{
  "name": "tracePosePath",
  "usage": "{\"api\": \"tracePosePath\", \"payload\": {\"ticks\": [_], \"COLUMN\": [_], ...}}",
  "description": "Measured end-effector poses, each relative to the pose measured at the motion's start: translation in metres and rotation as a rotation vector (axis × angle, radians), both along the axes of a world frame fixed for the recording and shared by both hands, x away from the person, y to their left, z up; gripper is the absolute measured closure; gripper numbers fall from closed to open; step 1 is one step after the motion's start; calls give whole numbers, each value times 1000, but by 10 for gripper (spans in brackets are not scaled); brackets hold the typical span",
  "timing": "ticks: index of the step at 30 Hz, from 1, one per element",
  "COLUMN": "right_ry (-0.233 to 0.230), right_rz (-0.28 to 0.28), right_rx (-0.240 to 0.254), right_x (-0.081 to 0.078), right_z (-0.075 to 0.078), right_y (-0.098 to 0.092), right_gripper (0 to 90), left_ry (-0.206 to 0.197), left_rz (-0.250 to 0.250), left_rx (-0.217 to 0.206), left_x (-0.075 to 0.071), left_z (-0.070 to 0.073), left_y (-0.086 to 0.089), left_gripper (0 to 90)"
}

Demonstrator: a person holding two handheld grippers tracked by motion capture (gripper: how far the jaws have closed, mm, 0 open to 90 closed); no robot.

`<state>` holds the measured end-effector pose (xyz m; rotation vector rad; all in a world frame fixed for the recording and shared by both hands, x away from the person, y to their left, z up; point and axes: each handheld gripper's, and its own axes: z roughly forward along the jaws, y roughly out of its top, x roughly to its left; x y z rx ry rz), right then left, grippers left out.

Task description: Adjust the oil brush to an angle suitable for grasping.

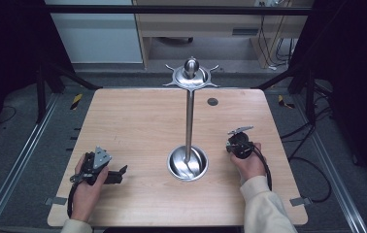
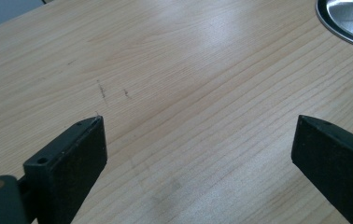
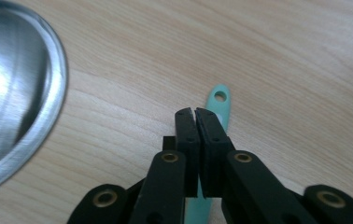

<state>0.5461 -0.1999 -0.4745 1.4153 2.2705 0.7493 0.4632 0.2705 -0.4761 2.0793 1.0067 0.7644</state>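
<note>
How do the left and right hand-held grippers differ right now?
The left hand-held gripper has its jaws spread wide over bare table; the right hand-held gripper has its jaws shut. The left holds nothing; the right sits over a mint-green handle. Both are black, low over the table, flanking the steel stand.

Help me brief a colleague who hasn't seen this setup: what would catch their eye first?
First, the tall steel stand rising from a round dished base at mid-table, topped by a hooked crown with a ball knob. Then the two hand-held tools flanking it on the wooden table: the left tool with jaws wide apart over bare wood, the right tool with jaws together over a mint-green handle with a hanging hole.
</note>
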Motion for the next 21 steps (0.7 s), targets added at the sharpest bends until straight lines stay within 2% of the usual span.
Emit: {"api": "tracePosePath", "payload": {"ticks": [1, 3, 7, 8, 9, 11, 14, 15, 19, 21], "right_ry": [0, -5, -16, 12, 12, 46, 85, 85, 171, 196], "right_rz": [0, -16, -18, -27, -27, -30, -57, -57, -79, -78], "right_rx": [0, 15, -3, -5, -5, -34, -50, -50, -62, -63], "right_x": [0, -5, -16, -19, -19, -22, -24, -24, -25, -24], "right_z": [0, 10, 27, 34, 34, 37, 40, 40, 37, 35], "right_y": [0, 0, 1, 0, 0, 0, -1, -1, -1, -2], "right_gripper": [865, 804, 724, 666, 666, 580, 494, 494, 404, 434], "left_ry": [1, 4, 5, 5, 5, 6, 9, 9, 13, 16], "left_rz": [-1, -1, -1, -2, -2, -2, -4, -4, -4, -8], "left_rx": [1, 1, -1, -2, -2, -2, -2, -2, 3, 3], "left_x": [0, 0, 0, 0, 0, 0, 0, 0, 1, 0], "left_z": [0, 0, 0, 0, 0, 0, 0, -1, -1, -1], "left_y": [0, 0, 0, 0, 0, 0, 0, 0, 0, -1], "left_gripper": [31, 30, 31, 31, 31, 31, 31, 31, 31, 31]}}
